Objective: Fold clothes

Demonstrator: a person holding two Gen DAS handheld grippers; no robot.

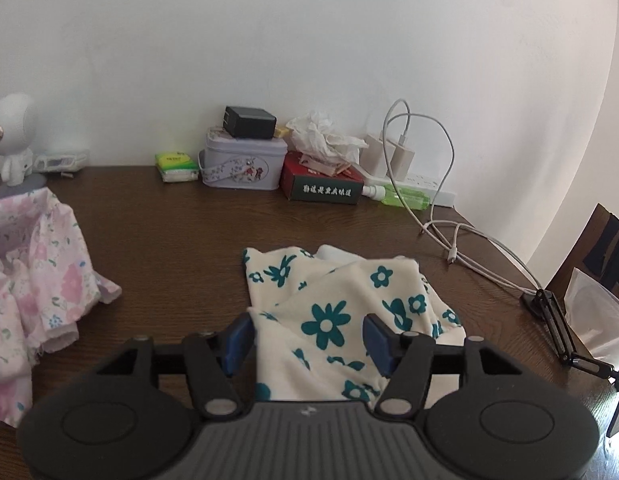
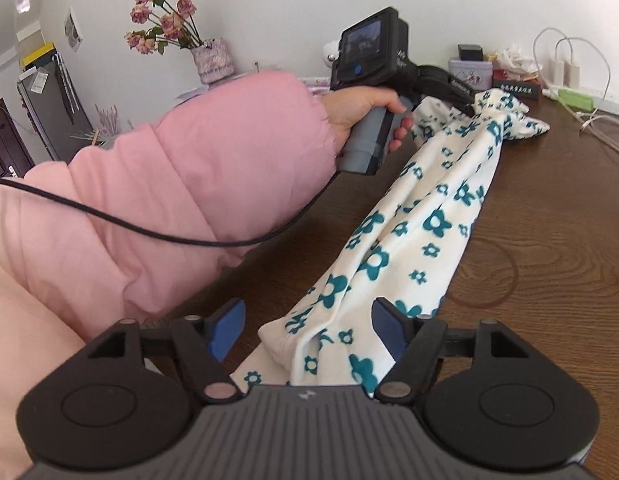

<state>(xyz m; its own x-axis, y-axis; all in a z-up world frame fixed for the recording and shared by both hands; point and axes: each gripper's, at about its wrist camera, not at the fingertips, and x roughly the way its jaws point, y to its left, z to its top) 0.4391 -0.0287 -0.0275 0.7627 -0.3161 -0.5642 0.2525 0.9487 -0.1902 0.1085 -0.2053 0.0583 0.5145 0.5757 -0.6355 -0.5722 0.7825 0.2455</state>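
Both grippers, left & right, jaws apart, released; cream teal-flower garment lies stretched on table btwn them, prob. untouched.

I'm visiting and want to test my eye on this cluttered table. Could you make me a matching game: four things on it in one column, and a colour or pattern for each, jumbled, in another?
Things:
1. garment between the grippers
2. garment at the left table edge
3. tin with a handle
4. small block on top of the tin

Descriptions:
A. black
B. pale lilac with a picture on its side
C. cream with teal flowers
D. pink floral

Pairs: 1-C, 2-D, 3-B, 4-A
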